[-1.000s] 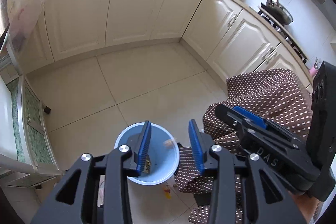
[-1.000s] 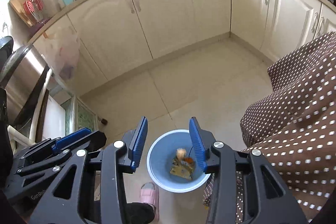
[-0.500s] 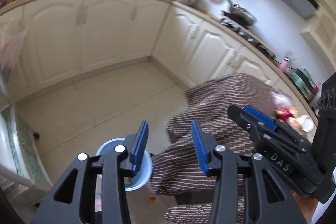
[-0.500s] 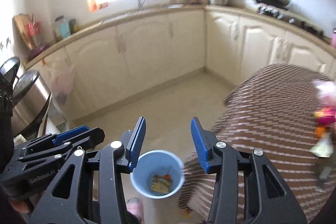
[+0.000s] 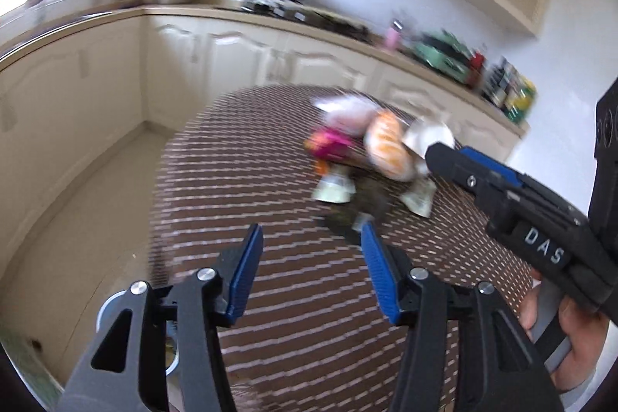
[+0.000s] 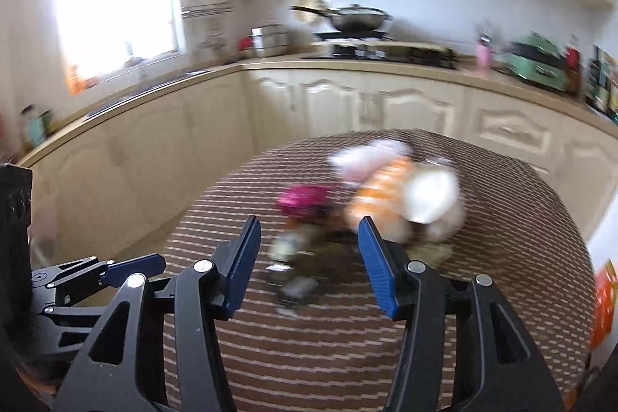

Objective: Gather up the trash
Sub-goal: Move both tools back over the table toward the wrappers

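Note:
A blurred pile of trash lies on the table with the brown dotted cloth (image 5: 270,203): a pink wrapper (image 5: 328,145), an orange-and-white bag (image 5: 386,145), a white piece (image 5: 426,136) and small pale packets (image 5: 334,188). The pile also shows in the right wrist view, with the pink wrapper (image 6: 303,199) and orange bag (image 6: 382,195). My left gripper (image 5: 311,236) is open and empty, short of the pile. My right gripper (image 6: 309,230) is open and empty, just before the small scraps (image 6: 293,280). The blue bin's rim (image 5: 108,304) peeks out at lower left.
Cream cabinets and a counter (image 6: 347,72) run behind the table, with a stove and wok (image 6: 355,18) and a green appliance (image 6: 540,64). The tiled floor (image 5: 77,211) lies left of the table. The right gripper's body (image 5: 533,219) crosses the left view's right side.
Both grippers have swung up and right, from over the blue bin on the floor to the table with the trash pile. Both stay open and empty.

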`<state>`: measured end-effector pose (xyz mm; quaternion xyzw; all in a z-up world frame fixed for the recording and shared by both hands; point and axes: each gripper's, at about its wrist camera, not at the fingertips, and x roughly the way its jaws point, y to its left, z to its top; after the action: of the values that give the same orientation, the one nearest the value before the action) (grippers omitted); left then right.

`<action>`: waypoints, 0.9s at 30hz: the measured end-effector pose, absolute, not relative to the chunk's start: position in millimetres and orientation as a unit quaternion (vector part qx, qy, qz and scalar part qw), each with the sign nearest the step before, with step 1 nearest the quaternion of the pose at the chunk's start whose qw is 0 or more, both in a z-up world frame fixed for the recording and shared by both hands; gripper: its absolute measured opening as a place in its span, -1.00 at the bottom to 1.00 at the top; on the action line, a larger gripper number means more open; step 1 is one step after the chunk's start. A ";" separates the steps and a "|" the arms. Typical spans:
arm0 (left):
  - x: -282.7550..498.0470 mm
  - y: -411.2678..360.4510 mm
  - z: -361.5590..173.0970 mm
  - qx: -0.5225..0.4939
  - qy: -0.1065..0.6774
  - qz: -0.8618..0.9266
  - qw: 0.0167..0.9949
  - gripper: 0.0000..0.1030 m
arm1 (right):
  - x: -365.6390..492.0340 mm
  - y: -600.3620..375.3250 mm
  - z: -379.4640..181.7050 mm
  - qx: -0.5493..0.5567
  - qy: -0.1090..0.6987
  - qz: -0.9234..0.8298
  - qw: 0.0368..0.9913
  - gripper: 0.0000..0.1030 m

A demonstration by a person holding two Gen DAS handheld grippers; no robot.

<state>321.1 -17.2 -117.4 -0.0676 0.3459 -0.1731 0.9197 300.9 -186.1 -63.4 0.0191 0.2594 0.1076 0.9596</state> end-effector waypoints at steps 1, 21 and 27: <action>326.8 -32.6 -120.6 -0.060 0.355 -0.189 0.914 0.05 | 300.9 -196.1 -66.4 0.024 0.263 0.098 0.959 -0.01; 398.5 -104.2 -160.1 0.053 0.408 -0.140 0.901 -0.06 | 336.4 -258.7 -113.9 0.048 0.357 0.060 0.931 0.26; 399.2 -95.4 -158.8 0.007 0.408 -0.178 0.895 -1.00 | 347.6 -257.5 -120.8 0.060 0.383 0.070 0.919 0.35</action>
<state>399.2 -95.4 -158.8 0.0072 0.4083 -0.1778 0.8953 347.6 -257.5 -120.8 0.0600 0.3835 0.0704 0.9189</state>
